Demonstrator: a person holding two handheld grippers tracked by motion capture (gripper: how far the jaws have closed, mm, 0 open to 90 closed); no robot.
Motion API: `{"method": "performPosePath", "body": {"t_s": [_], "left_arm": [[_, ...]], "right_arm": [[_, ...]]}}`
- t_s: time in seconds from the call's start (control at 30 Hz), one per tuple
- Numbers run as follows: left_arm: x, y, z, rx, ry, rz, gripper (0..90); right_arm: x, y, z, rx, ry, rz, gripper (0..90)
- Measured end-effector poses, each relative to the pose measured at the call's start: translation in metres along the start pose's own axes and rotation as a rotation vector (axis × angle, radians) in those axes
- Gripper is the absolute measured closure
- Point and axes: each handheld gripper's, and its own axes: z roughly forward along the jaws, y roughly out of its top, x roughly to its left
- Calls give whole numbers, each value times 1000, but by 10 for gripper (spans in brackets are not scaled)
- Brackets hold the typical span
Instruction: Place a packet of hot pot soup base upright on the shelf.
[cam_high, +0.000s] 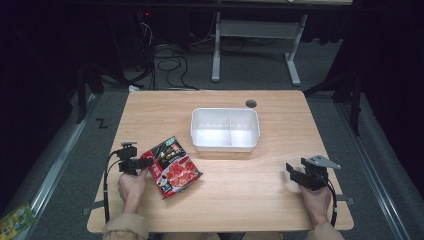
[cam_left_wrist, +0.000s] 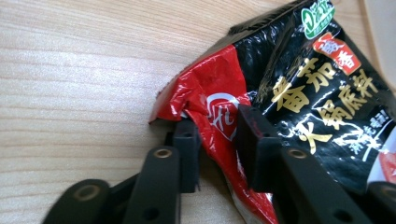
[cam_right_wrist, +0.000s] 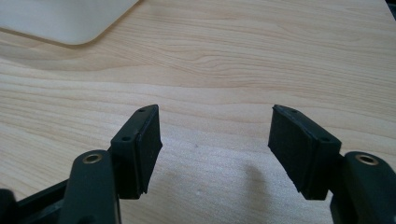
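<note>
A red and black snack packet (cam_high: 172, 167) lies on the wooden table at the front left. In the left gripper view its crumpled red edge (cam_left_wrist: 210, 93) stands between the two black pads. My left gripper (cam_high: 146, 163) (cam_left_wrist: 217, 135) is shut on that edge, with the packet's near side bunched up. My right gripper (cam_high: 294, 173) (cam_right_wrist: 215, 144) rests at the front right of the table, open with bare wood between its pads. It is well apart from the packet.
A white two-compartment tray (cam_high: 225, 111) sits at the table's middle back; its corner (cam_right_wrist: 65, 18) appears in the right gripper view. A round cable hole (cam_high: 251, 103) lies behind the tray. Bare wood (cam_high: 240, 190) spreads between the two grippers.
</note>
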Motion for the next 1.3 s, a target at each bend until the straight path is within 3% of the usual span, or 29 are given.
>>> {"method": "performPosePath", "body": {"t_s": [0.17,0.33,0.6,0.63,0.97,1.1,1.3], "left_arm": [[3,2,0,1,-39,-28,800],[0,3,-2,-40,-98,-40,867],[-7,6,-21,-116,-163,-15,886],[-8,8,-28,-130,-185,6,886],[-20,8,-56,-215,-232,77,890],[-30,6,-71,-245,-283,123,891],[-50,6,-91,-269,-302,223,892]], "right_arm": [[0,0,0,1,1,5,350],[-1,0,0,-1,3,10,347],[-1,0,0,0,3,20,347],[-1,0,0,0,3,18,349],[-2,0,0,-2,2,16,349],[-1,0,-1,-7,1,20,353],[-2,-1,-1,-16,0,21,356]]}}
